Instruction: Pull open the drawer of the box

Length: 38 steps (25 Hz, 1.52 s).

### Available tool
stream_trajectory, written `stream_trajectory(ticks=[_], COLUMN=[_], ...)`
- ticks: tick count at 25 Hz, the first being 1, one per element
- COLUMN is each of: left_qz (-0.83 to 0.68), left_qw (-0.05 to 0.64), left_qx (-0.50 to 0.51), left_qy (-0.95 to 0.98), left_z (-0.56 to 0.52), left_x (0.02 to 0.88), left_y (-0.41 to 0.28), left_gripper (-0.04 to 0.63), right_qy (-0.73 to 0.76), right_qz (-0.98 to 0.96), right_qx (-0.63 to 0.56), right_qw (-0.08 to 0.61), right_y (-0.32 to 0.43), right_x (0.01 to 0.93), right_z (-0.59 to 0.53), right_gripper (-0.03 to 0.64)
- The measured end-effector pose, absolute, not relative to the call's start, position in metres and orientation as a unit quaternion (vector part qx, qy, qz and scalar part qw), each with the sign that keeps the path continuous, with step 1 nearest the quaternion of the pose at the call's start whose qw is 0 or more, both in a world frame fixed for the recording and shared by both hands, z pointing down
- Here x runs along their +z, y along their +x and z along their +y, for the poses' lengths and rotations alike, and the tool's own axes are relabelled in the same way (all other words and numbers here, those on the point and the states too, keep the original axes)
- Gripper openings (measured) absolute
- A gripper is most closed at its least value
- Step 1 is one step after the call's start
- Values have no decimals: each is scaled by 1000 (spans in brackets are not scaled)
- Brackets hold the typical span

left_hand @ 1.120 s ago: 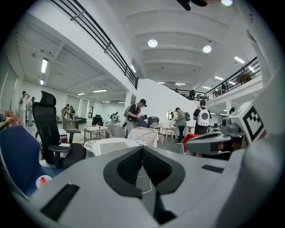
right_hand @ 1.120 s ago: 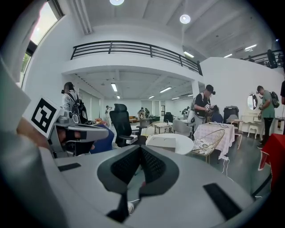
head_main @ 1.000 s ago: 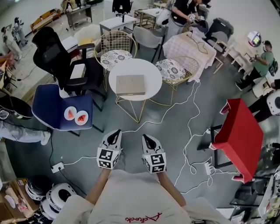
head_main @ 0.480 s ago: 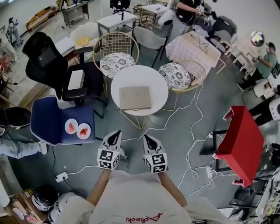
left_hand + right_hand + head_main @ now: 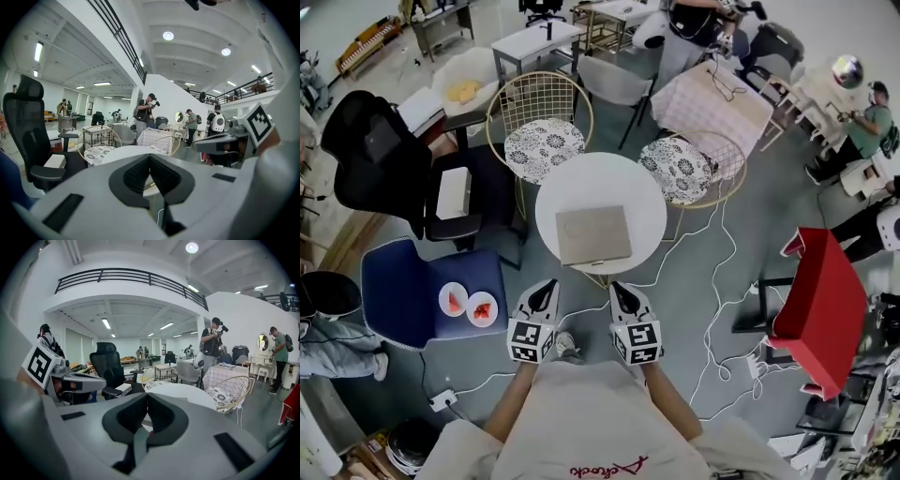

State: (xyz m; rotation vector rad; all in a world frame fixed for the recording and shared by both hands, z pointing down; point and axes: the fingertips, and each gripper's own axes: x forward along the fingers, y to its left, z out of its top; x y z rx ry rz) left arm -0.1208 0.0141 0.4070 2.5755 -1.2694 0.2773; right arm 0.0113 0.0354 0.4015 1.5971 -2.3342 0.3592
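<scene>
A flat tan box lies on a round white table just ahead of me. In the head view my left gripper and right gripper are held side by side, short of the table's near edge and pointing at it. Both stand shut with nothing between their jaws. In the left gripper view the white table shows just over the closed jaws. The same white table shows in the right gripper view beyond the closed right gripper. The box's drawer front cannot be made out.
Two gold wire chairs stand behind the table. A black office chair and a blue seat holding two small plates are at the left. White cables trail over the floor; a red table stands at the right. People stand further back.
I have walked toward the round table: it and the box now lie much closer to both grippers. The grippers keep the same side-by-side pose, shut.
</scene>
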Motion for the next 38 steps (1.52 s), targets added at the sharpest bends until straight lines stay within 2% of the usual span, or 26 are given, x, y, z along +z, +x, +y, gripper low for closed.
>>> stream_trajectory(ticks=[21, 38], left_qz=[-478, -465], left_qw=[172, 225], left_qx=[151, 183], left_qy=[848, 837], left_z=[-26, -3], left_x=[473, 572], left_y=[-103, -103], left_gripper=[12, 12], right_qy=[498, 481], right_qz=[-835, -811], right_qx=[165, 244], right_qw=[164, 226], right_y=[36, 36], right_x=[454, 564], right_z=[-22, 37], right_gripper=[15, 15])
